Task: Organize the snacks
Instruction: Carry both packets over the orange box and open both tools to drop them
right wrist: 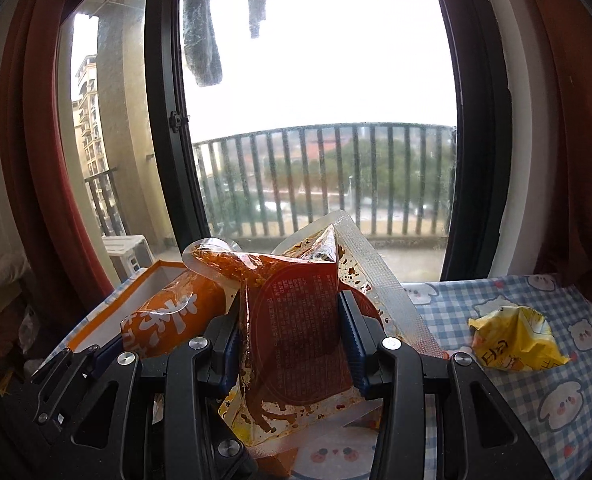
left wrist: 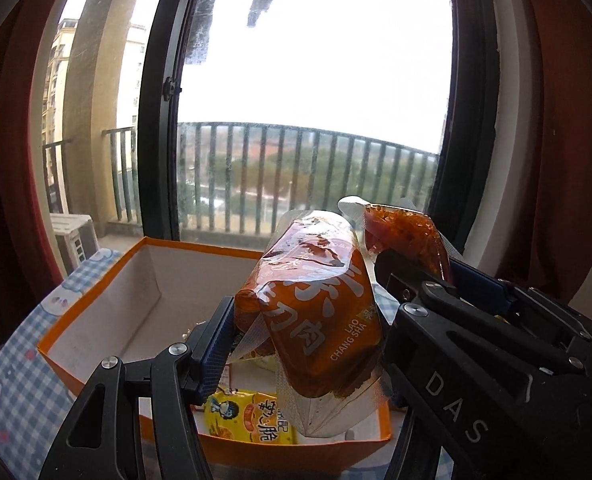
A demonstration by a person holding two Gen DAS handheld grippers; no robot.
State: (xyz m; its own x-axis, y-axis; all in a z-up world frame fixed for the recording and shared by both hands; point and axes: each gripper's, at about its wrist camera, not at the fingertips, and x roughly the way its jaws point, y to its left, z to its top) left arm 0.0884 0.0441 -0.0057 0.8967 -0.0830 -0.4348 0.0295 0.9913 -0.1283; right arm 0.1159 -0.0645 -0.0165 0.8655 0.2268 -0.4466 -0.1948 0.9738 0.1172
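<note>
Both hand-held grippers pinch snack packets above an orange-rimmed cardboard box (left wrist: 96, 312) by the window.

Seen from the left wrist, the left gripper (left wrist: 307, 312) clamps its blue-padded fingers (left wrist: 216, 340) on a plump orange plastic snack packet with white lettering (left wrist: 315, 320), held over the box; a small yellow snack packet (left wrist: 252, 420) lies inside the box at 6 o'clock. At 2 o'clock of the orange packet, the right gripper (right wrist: 292, 340) squeezes a clear vacuum pouch of red, oily food (right wrist: 299, 328), pads pressed on both sides. A crumpled yellow wrapper (right wrist: 515, 340) rests at 3 o'clock on the blue-checked tablecloth (right wrist: 555, 420), well apart from the box.
</note>
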